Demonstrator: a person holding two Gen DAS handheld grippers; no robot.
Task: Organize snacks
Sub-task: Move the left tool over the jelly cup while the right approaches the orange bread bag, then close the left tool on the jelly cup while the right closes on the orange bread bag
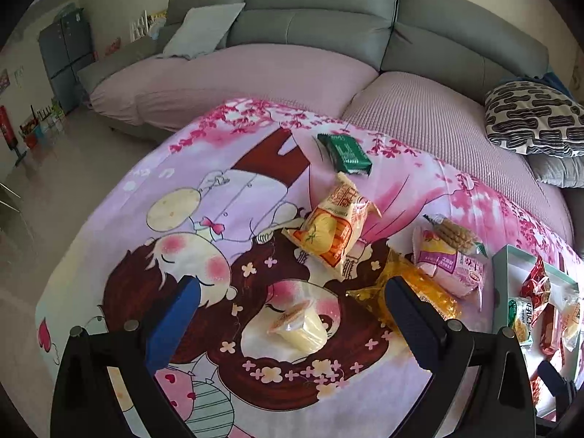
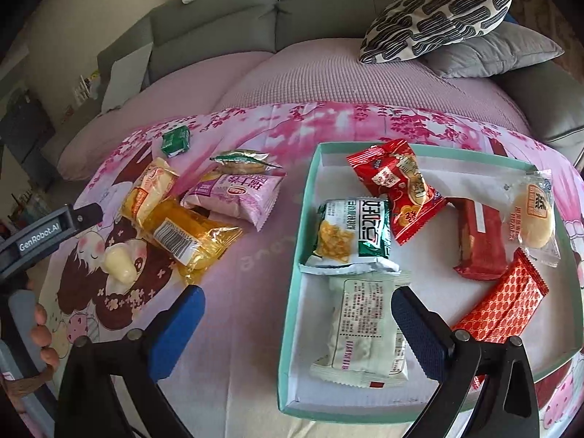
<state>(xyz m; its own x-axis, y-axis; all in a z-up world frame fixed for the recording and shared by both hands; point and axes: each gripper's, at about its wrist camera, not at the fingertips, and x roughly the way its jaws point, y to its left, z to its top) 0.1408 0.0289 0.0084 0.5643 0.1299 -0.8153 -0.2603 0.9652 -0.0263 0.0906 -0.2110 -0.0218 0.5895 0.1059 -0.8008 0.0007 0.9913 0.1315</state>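
Observation:
A small pale-yellow jelly cup [image 1: 299,328] lies on its side on the cartoon-print cloth, between the open fingers of my left gripper [image 1: 292,284], which do not touch it. In the right wrist view the same cup [image 2: 118,259] shows below the left gripper's body [image 2: 54,233]. My right gripper [image 2: 297,294] is open over the left rim of the teal tray [image 2: 292,310], holding nothing. A white packet [image 2: 365,328] lies in the tray beside its right finger. The tray also holds a green-white pack [image 2: 350,233], red packs [image 2: 398,189] and a cake pack [image 2: 536,215].
Loose on the cloth are a yellow wrapper [image 2: 186,237], an orange bread pack [image 2: 149,189], a pink pack [image 2: 237,197], a biscuit pack [image 2: 242,160] and a green packet [image 2: 176,140]. A sofa with a patterned cushion [image 2: 438,18] runs behind. A hand [image 2: 43,332] is at the left edge.

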